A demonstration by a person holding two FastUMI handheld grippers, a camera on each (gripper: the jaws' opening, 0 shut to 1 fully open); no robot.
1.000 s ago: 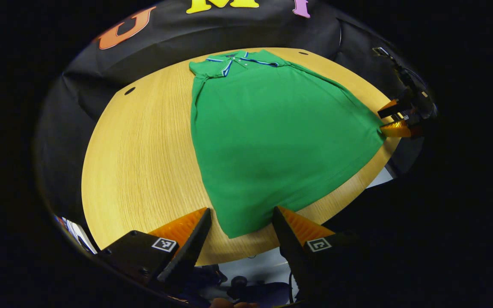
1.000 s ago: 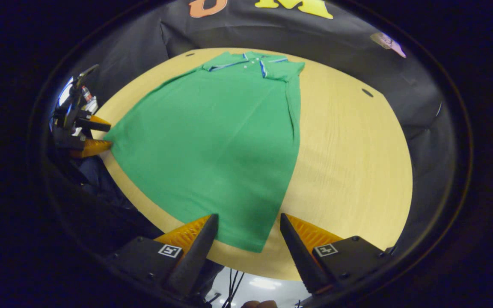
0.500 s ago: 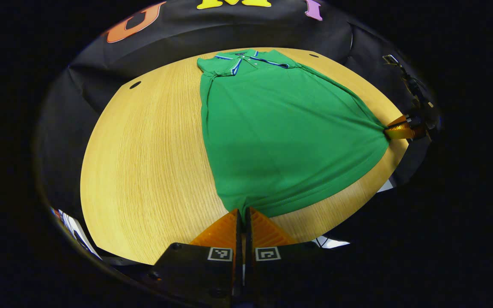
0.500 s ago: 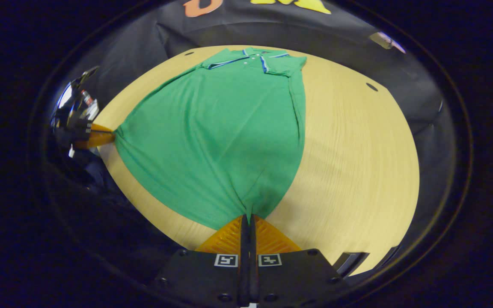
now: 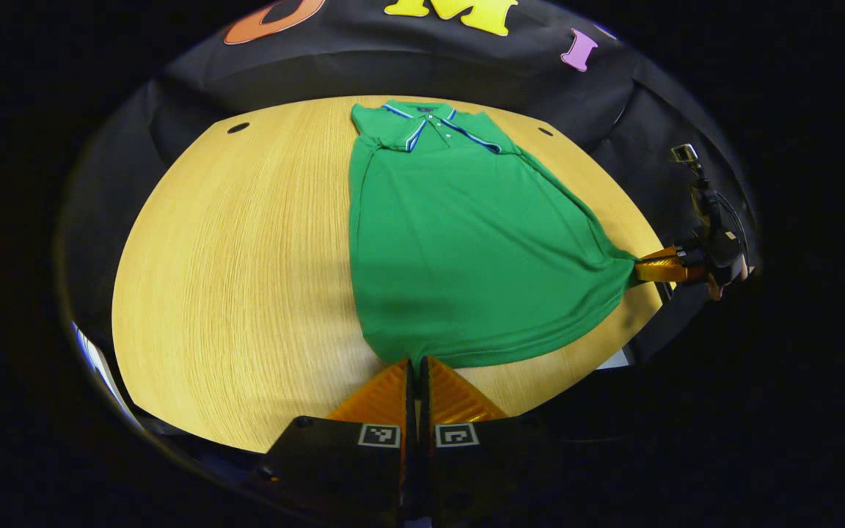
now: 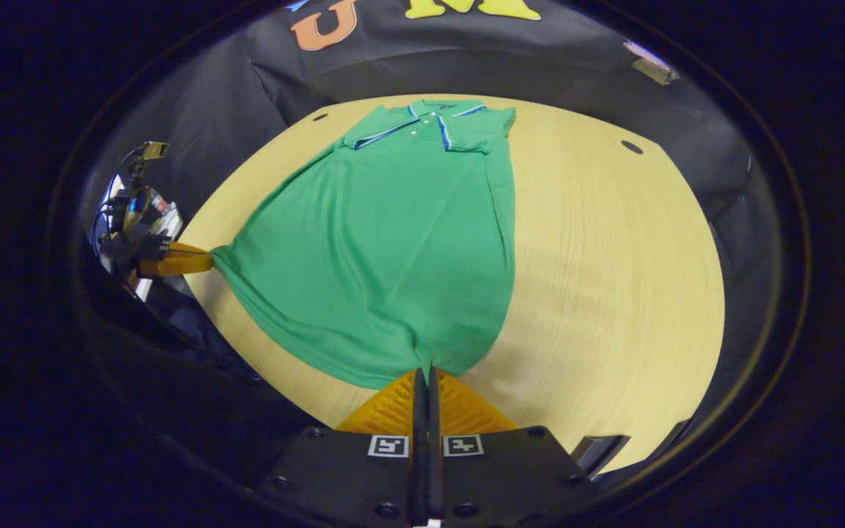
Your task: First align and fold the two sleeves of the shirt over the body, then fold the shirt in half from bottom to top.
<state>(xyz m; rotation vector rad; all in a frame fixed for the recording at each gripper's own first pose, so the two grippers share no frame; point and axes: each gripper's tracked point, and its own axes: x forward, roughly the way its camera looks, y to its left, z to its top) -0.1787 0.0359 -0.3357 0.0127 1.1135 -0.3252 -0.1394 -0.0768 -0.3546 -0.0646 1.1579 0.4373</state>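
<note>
Left gripper (image 5: 414, 361) is closed, and we see both of its fingers pinching one bottom corner of the shirt (image 5: 459, 242). Right gripper (image 6: 425, 371) is likewise closed on the other bottom corner, its two fingers pressed together over the hem. We count one green shirt, lying flat on one round wooden table (image 5: 246, 249), collar (image 5: 426, 117) toward the far edge and both sleeves already folded over the body. The hem between the two held corners is drawn up into a shallow curve. We count two dark holes (image 5: 238, 127) in the tabletop near the far edge.
</note>
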